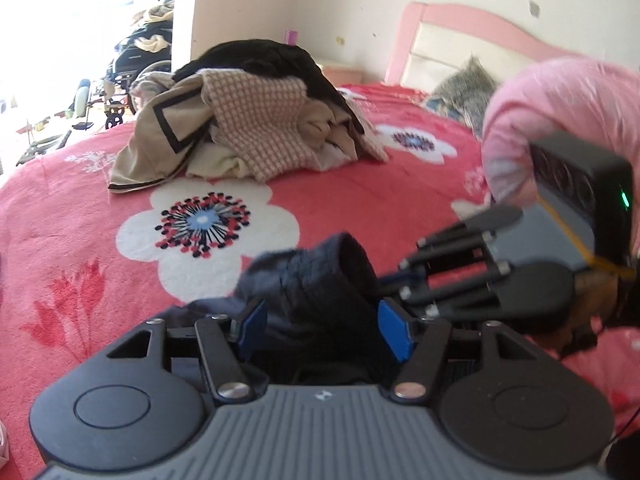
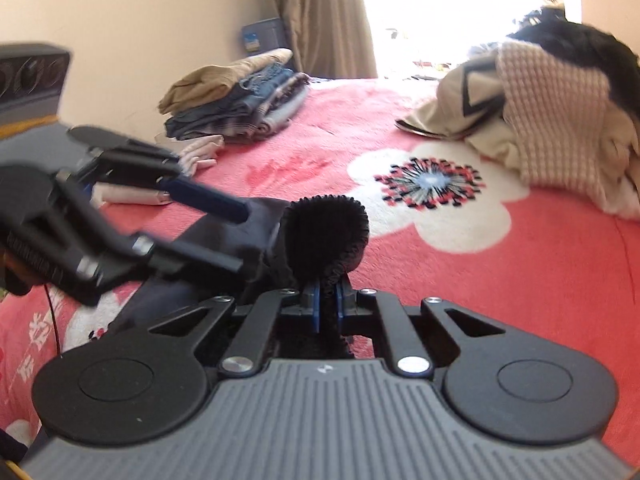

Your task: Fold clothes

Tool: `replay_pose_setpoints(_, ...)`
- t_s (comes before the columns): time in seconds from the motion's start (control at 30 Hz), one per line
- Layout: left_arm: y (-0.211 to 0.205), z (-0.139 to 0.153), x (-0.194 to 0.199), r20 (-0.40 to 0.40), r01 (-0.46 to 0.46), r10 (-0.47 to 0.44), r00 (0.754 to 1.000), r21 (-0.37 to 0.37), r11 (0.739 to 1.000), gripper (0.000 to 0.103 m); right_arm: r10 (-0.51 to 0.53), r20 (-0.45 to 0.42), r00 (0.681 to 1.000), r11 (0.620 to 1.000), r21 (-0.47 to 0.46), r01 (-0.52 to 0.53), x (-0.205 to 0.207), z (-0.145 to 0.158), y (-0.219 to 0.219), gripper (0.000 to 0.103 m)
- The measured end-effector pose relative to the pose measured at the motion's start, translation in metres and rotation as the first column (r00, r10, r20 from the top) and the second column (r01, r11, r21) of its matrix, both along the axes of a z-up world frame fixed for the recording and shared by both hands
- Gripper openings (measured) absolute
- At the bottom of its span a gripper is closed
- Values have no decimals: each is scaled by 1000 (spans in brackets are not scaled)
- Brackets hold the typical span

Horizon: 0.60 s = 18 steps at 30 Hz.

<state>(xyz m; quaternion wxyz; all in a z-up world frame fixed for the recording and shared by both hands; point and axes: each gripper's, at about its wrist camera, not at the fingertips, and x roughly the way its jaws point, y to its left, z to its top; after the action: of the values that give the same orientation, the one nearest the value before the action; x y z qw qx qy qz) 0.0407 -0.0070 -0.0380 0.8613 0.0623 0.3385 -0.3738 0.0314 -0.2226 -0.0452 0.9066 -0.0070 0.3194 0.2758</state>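
A dark navy garment lies bunched on the red flowered blanket. My left gripper has its blue pads wide apart with the garment's bulk between them. My right gripper is shut on the garment's dark ribbed cuff, which stands up in a loop above its fingers. The right gripper also shows in the left wrist view, coming in from the right. The left gripper shows in the right wrist view, its fingers spread around the navy cloth.
A heap of unfolded clothes, beige, checked and black, sits further back on the bed; it also shows at the right wrist view's right. A stack of folded clothes lies by the wall and curtain. A pink headboard and pillow stand behind.
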Motion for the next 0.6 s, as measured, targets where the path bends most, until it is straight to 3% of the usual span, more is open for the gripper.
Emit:
replay_pose_setpoints(0.2,1,0,13,-12,-25,25,1000,-8,1000,63,52,40,998,997,-51,-50,-9,2,15,6)
replay_pose_setpoints(0.47,-3,-13,14,20,-30,28,999,90,996,57,63,51,997,997,-58,-60,-12,5,17,6)
replay_pose_setpoints(0.6,-10,-15,17,55,-28,21,998,128,991,40,105,70,992,992,-75,-100,-18,6,25,6)
